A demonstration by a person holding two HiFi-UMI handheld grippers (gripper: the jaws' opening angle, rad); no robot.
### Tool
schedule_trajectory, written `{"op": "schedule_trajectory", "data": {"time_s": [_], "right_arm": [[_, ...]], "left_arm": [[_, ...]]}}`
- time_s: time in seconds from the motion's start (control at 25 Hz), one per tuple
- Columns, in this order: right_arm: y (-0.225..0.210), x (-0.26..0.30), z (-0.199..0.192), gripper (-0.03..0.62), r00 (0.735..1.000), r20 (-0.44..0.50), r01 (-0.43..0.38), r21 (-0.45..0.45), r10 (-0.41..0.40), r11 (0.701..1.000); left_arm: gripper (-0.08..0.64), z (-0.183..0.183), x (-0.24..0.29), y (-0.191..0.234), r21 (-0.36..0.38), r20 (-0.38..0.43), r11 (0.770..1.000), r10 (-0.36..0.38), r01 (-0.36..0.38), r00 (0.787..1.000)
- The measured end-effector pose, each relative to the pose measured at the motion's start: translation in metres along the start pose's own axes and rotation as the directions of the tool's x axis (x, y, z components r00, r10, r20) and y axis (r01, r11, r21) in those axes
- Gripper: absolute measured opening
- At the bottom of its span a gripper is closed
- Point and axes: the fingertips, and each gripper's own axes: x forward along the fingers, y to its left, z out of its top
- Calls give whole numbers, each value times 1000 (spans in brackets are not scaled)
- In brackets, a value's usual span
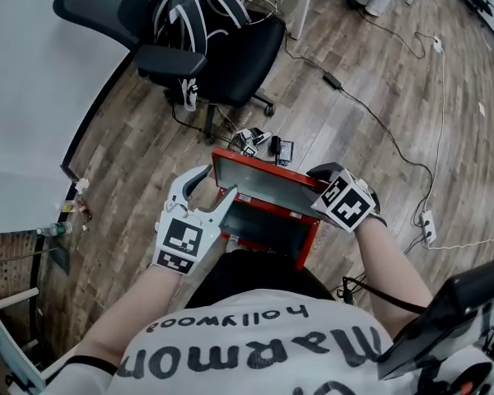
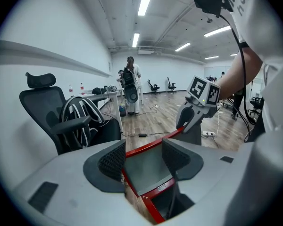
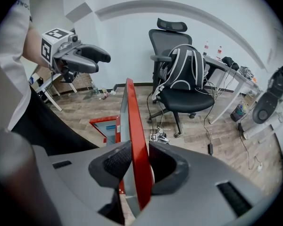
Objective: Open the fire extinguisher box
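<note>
The red fire extinguisher box (image 1: 267, 233) lies on the wood floor in front of me, and its lid (image 1: 263, 179) is tilted up. My right gripper (image 1: 319, 178) is shut on the lid's red frame at the right end. In the right gripper view the frame (image 3: 132, 126) runs edge-on between the pads of that gripper (image 3: 134, 166). My left gripper (image 1: 212, 189) is open at the lid's left end. The grey inner panel (image 2: 148, 168) shows between its wide jaws (image 2: 144, 160), and neither pad presses on it. The box's open inside (image 3: 106, 126) lies below.
A black office chair (image 1: 222, 39) with a black-and-white backpack on it stands just beyond the box. Small devices (image 1: 259, 142) and cables lie on the floor by it. A power strip (image 1: 428, 225) is at the right. A person (image 2: 131, 86) stands far off.
</note>
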Motion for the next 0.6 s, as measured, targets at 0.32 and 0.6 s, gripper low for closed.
{"op": "schedule_trajectory", "data": {"time_s": [0.32,0.6], "right_arm": [[-8,5,0,117,1000,1,10,20,-10,1000],[-12,7,0,116,1000,13,12,23,-12,1000]], "left_arm": [[238,-9,5,0,1,-6,1000,-22,22,1000],[238,-14,13,-3,-52,8,998,-39,40,999]]}}
